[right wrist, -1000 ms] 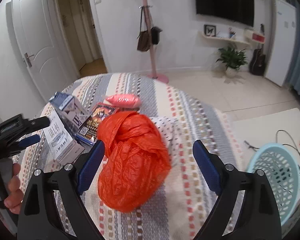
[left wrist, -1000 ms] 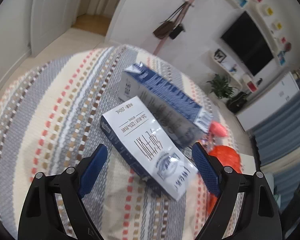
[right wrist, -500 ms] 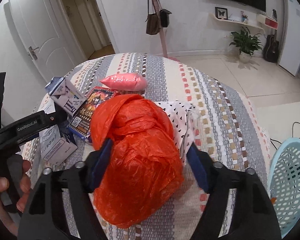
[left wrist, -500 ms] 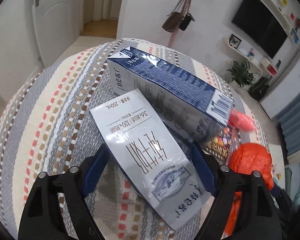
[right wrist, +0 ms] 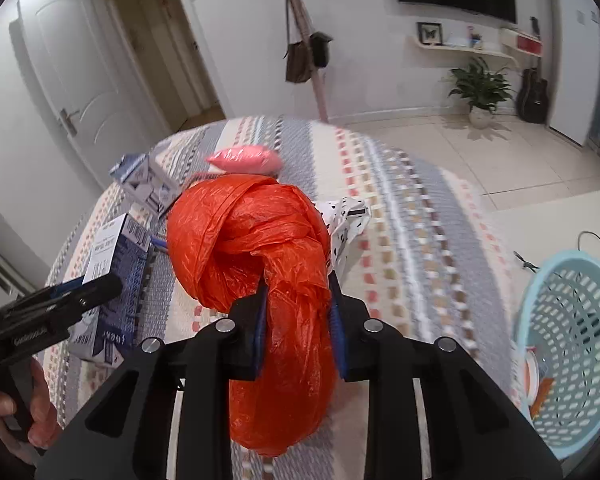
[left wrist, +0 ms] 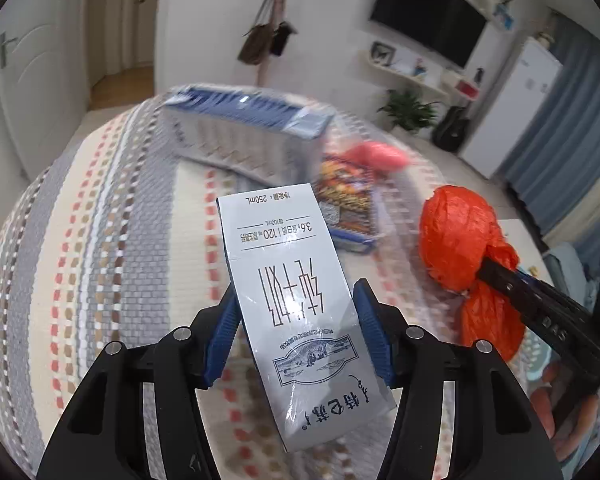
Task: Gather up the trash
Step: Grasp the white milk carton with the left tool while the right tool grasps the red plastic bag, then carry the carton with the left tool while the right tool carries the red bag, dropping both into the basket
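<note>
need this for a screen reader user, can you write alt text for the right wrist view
The right claw pinches a crumpled orange plastic bag over a striped cloth, its jaws having just been closing on it. At left the left claw grips a blue and white milk carton; a light blue basket stands at right.

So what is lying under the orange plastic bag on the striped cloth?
A white cloth with black dots sticks out from behind the orange plastic bag, at its right side. How far it reaches underneath is covered by the bag, which the right gripper pinches.
</note>
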### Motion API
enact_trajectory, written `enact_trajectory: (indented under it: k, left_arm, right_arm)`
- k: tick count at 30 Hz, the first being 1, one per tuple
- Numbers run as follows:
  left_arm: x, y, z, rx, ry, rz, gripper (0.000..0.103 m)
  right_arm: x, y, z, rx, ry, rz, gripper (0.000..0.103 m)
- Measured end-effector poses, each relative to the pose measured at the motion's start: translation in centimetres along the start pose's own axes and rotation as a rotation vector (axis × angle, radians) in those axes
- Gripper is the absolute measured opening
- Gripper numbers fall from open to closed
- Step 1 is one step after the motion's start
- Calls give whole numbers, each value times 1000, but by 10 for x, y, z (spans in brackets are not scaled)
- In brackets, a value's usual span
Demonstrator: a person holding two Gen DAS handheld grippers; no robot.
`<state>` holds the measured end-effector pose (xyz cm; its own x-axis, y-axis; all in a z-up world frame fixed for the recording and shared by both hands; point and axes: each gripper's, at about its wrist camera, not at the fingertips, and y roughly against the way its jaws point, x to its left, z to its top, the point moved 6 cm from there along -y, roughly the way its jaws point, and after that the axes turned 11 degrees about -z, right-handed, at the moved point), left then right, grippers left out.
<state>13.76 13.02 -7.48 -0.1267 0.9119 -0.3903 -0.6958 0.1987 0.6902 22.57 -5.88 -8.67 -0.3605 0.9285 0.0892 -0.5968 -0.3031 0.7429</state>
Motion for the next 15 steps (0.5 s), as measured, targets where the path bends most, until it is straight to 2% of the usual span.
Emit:
enact_trajectory:
  k: [8,15]
  left_arm:
    - [-74,16,6,-57,-131,-133,55]
    - [-153,-17,13,-35,-248,-269,55]
  right_arm:
    - [-60,53,6,-93,-130,-57,23]
    - [-140,82,-4,-129,-239,-217,23]
